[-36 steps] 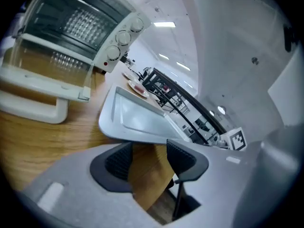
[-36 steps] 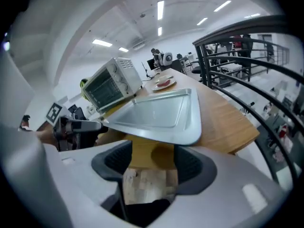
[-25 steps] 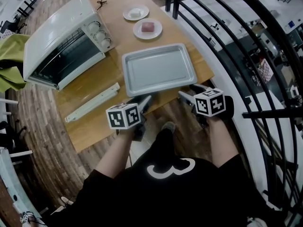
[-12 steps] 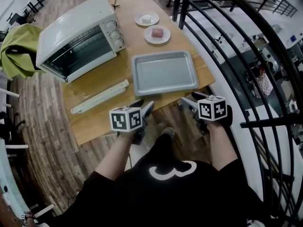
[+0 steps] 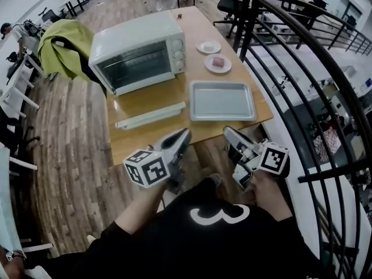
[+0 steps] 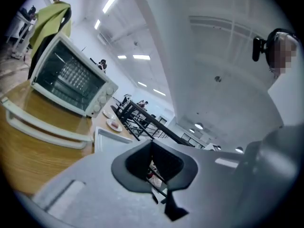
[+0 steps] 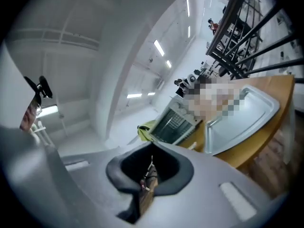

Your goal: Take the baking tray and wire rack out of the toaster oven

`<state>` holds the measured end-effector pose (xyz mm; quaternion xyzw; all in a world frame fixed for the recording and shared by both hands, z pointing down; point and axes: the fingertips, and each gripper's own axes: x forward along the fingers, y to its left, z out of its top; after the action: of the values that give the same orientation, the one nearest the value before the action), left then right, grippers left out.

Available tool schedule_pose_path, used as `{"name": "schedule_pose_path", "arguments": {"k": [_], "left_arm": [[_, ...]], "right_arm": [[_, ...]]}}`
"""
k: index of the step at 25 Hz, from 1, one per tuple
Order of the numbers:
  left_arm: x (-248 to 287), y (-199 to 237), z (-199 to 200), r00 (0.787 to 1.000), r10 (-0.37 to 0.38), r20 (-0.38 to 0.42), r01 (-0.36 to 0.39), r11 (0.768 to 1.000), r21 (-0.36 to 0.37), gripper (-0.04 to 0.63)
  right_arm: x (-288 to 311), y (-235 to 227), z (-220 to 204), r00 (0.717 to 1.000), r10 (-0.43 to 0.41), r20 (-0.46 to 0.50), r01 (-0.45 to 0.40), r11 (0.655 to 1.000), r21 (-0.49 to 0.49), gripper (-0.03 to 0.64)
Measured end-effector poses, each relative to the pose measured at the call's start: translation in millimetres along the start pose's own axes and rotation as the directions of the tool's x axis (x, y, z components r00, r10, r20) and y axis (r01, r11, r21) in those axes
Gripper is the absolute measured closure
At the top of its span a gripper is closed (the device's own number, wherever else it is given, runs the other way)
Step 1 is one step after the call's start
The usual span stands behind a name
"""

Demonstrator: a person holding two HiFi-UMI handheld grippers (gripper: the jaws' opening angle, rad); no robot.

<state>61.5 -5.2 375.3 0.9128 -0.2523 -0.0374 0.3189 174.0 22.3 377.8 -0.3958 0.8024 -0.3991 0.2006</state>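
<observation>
Desk (image 5: 139,139) lies ahead of both sets of jaws, and neither touches it. Toaster oven (image 5: 139,60) sits at the far end, well ahead of the left jaws and off to their left. Its glass door looks closed. Wire rack (image 6: 71,76): a grid shows behind the glass in the left gripper view, so judged still inside. Baking tray (image 5: 222,100) is flat on the desk and empty, just ahead of the right jaws and right of the left ones, apart from both. White bar (image 5: 150,115) lies on the desk ahead of the left jaws, between them and the oven. Left gripper (image 5: 185,135) and right gripper (image 5: 228,132) hang off the near desk edge. Both sets of jaws have just closed, tips together, nothing between them. Two small plates (image 5: 226,66) sit beyond the tray, far from the jaws. Progress, judged: tray out, so about half done. Left to do: open the door, get the rack out, set it on the desk.
</observation>
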Motion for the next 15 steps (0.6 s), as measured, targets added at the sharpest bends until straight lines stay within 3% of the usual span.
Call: {"name": "schedule_pose_path", "arguments": {"k": [3,7,11,15], "left_arm": [[-37.7,-24.5,18.4,0.996,-0.042,0.076,0.043,0.999,-0.013,0.586],[-75.1,-19.2,46.2,0.978,-0.053,0.204,0.090,0.980,-0.177,0.586],[-103.9,9.7,73.5,0.952,0.011,0.306,0.085,0.950,-0.299,0.586],[-114.1,49.4,103.1,0.918,0.067,0.392,0.108,0.907,-0.408,0.586]], "right_arm": [[5.4,44.7,-5.8,0.993,0.110,0.050,-0.112,0.993,0.028,0.614],[35.0,68.8,-9.9,0.968,0.224,0.113,-0.237,0.964,0.123,0.614],[76.9,78.8,-17.9,0.965,0.251,0.077,-0.260,0.954,0.150,0.615],[126.5,65.6,-14.4,0.974,0.220,0.054,-0.226,0.959,0.173,0.614]]}}
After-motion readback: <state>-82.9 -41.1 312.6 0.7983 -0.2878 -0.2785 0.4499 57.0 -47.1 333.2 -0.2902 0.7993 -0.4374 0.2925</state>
